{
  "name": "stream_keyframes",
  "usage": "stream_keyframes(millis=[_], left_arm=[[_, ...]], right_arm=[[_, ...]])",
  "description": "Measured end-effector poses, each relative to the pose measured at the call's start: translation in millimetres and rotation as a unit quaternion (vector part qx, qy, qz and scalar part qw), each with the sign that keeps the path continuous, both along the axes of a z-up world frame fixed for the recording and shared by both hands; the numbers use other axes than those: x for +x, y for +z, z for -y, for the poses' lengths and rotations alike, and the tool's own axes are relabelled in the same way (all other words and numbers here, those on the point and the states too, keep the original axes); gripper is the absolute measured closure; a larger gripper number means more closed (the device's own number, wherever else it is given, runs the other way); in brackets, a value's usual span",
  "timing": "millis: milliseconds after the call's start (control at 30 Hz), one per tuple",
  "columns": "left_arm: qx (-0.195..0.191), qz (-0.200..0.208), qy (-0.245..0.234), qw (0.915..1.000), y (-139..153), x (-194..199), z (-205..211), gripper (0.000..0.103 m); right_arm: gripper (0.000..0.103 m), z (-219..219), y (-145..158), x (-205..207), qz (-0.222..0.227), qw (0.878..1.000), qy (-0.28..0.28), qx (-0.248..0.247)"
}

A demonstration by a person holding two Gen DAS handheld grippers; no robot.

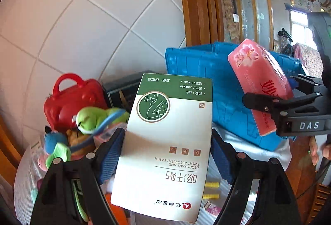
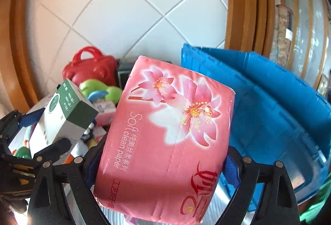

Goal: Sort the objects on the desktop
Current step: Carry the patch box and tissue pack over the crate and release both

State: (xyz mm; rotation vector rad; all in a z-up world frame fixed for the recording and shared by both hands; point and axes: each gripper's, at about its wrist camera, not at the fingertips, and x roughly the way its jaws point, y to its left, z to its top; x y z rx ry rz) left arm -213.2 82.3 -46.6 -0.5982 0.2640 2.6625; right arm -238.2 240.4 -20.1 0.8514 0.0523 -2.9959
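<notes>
My left gripper [image 1: 166, 143] is shut on a white and green patch box [image 1: 165, 142], held above the table; the box also shows in the right wrist view [image 2: 62, 119]. My right gripper [image 2: 163, 154] is shut on a pink tissue pack [image 2: 165, 138] with flower print, held up in front of a blue crate [image 2: 269, 105]. In the left wrist view the tissue pack [image 1: 258, 80] and right gripper [image 1: 266, 105] hang at the right, before the blue crate [image 1: 196, 61].
A red toy case [image 1: 70, 98], a green plush toy [image 1: 93, 117], other small toys [image 1: 55, 146] and a dark box [image 1: 122, 88] crowd the table's left back. Yellow items [image 1: 211, 189] lie below. A tiled wall and wooden frame stand behind.
</notes>
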Motion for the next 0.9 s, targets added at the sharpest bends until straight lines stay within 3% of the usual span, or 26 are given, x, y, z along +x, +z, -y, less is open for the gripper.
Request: stream_keyframes(millis=[200,433,800,900], left_arm=[[0.011,-0.055,-0.007,0.9984,51.7,-2.0,-52.4,0.023],[0.017,-0.104,-0.049,0.9932,98.6,-17.9,-140.8,0.023],[-0.011,-0.100,-0.081,0.9917,133.7,-82.2,-279.6,0.021],[-0.043,-0.093,-0.083,0.9914,141.1,-103.8,-314.3,0.014]], right_arm=[[0.010,-40.8,56.0,27.9,-0.070,0.997,-0.030,-0.002],[0.010,-99.8,98.0,39.2,-0.125,0.989,-0.084,0.002],[0.009,-214.7,118.4,12.8,-0.129,0.977,-0.168,0.006],[0.000,-249.6,118.2,-1.0,-0.120,0.973,-0.195,-0.010]])
